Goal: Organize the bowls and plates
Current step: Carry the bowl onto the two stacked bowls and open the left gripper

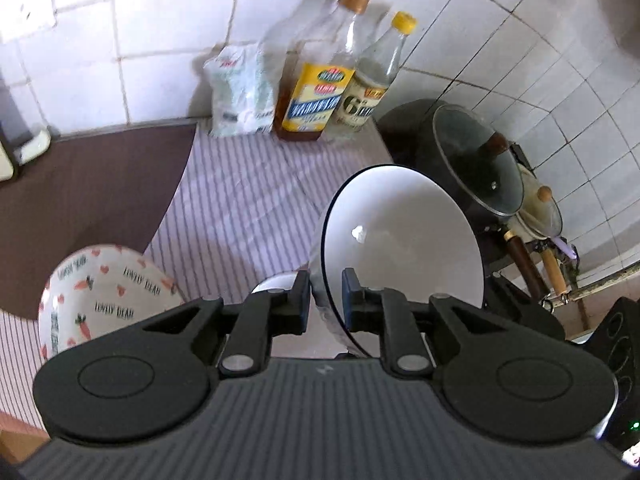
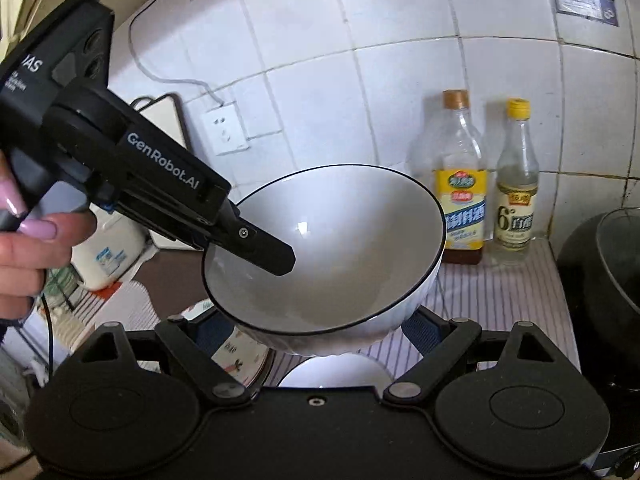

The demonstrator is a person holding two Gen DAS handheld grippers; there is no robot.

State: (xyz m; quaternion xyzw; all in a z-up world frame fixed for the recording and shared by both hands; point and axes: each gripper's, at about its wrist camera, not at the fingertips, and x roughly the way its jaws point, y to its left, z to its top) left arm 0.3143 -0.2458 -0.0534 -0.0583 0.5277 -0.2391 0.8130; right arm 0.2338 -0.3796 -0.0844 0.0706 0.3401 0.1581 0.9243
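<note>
A white bowl with a thin black rim (image 1: 404, 236) is held tilted in the air by my left gripper (image 1: 326, 300), which is shut on its rim. In the right wrist view the same bowl (image 2: 340, 248) hangs above the counter, with the left gripper (image 2: 264, 254) clamped on its left rim. My right gripper (image 2: 320, 336) stands wide open, its fingers mostly hidden behind the bowl. A patterned bowl with carrots and hearts (image 1: 108, 296) sits on the striped cloth at lower left; it also shows in the right wrist view (image 2: 240, 356). Another white dish (image 2: 336, 372) lies under the held bowl.
Two bottles (image 1: 316, 80) (image 1: 376, 80) and a white bag (image 1: 240, 88) stand against the tiled wall. A black pot with a glass lid (image 1: 472, 164) and a smaller lidded pot (image 1: 540, 212) sit at the right. A brown mat (image 1: 88, 200) lies at the left.
</note>
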